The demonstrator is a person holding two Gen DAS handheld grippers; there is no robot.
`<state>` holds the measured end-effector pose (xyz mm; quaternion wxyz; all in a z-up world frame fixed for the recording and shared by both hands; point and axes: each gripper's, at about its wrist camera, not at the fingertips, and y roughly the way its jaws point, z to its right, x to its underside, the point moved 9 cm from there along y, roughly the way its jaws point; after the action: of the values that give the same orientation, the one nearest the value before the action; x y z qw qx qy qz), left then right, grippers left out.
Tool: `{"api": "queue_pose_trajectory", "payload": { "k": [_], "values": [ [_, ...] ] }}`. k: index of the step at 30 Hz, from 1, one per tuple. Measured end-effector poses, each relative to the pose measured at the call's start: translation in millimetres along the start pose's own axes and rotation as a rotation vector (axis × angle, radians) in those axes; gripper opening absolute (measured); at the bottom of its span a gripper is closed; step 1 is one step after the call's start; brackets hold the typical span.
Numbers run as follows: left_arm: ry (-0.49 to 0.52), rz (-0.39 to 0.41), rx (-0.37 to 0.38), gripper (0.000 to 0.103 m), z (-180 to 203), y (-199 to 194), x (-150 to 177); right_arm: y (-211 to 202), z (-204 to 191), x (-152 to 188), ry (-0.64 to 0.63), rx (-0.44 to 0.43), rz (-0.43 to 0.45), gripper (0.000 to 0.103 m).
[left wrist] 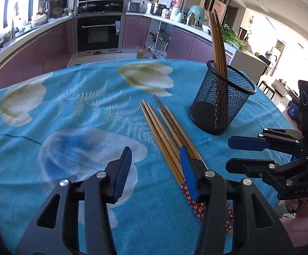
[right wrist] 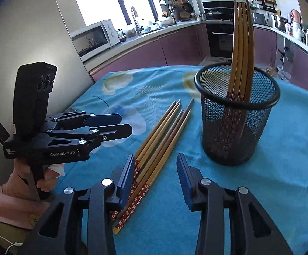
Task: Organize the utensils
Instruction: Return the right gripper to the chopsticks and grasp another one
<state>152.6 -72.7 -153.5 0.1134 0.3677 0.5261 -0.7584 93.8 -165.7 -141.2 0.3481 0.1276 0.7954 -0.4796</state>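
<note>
Several wooden chopsticks (left wrist: 164, 131) with red patterned ends lie side by side on the blue floral tablecloth (left wrist: 69, 106); they also show in the right wrist view (right wrist: 160, 140). A black mesh holder (left wrist: 219, 99) stands upright to their right with several chopsticks (left wrist: 217, 42) in it; it also shows in the right wrist view (right wrist: 236, 114). My left gripper (left wrist: 156, 170) is open and empty, left of the loose chopsticks, its right finger over them. My right gripper (right wrist: 157, 178) is open and empty above their red ends. Each gripper shows in the other's view: the left (right wrist: 126, 123), the right (left wrist: 228, 153).
The table's far edge (left wrist: 132, 60) borders a kitchen with purple cabinets (left wrist: 47, 48), an oven (left wrist: 99, 31) and a microwave (right wrist: 94, 38). Oil bottles (left wrist: 143, 53) stand on the floor beyond the table. The cloth (right wrist: 281, 170) runs on right of the holder.
</note>
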Motion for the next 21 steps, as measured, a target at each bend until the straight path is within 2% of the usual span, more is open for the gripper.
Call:
{"api": "queue_pose_trajectory", "payload": {
  "k": [12,21],
  "values": [
    [0.016,-0.083,-0.028,0.046,4,25,12,20,11,9,0.05,0.055,-0.039,0.038],
    [0.049,-0.08,-0.08,0.046,5,32,7,25,9,10,0.004,0.094,-0.05,0.036]
  ]
}}
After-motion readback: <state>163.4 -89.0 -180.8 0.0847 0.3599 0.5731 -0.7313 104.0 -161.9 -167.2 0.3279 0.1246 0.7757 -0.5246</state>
